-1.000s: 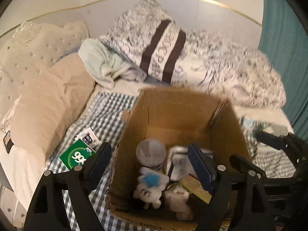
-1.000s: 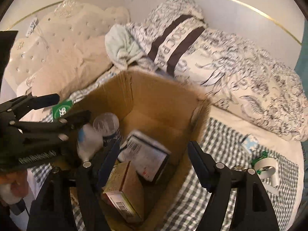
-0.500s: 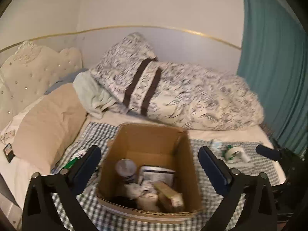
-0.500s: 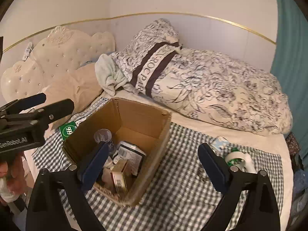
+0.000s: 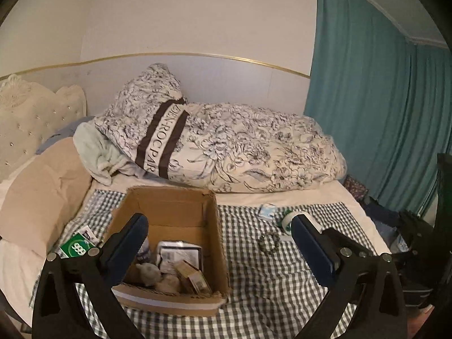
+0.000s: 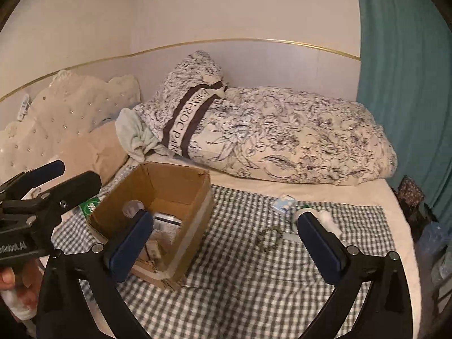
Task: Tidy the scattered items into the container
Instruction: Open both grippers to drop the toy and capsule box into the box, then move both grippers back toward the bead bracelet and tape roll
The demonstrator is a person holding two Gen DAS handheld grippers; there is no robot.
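Observation:
An open cardboard box [image 5: 172, 206] [image 6: 158, 186] stands on the checked cloth [image 5: 254, 271]. It holds a can, a white packet, a small brown carton and plush toys [image 5: 148, 272]. On the cloth lie a green card [image 5: 76, 248] left of the box, and a small blue carton [image 5: 267, 210] [image 6: 284, 203], a tape roll [image 5: 287, 220] and a beaded band [image 5: 269, 243] [image 6: 269, 236] to its right. My left gripper [image 5: 219, 224] [image 6: 74, 173] hovers open and empty, back from the box. My right gripper [image 6: 224, 220] hangs above the cloth, its jaws opening with nothing between them.
A floral duvet [image 5: 240, 147] and a beige pillow [image 5: 42, 197] lie behind and left of the box. A tufted headboard [image 6: 56, 118] is at the far left and a teal curtain [image 5: 381, 113] on the right. A hand [image 6: 11, 279] holds the left gripper.
Both grippers have drawn back and risen away from the box, and their jaws have spread wider. The plush toy seen between the left jaws now lies in the box.

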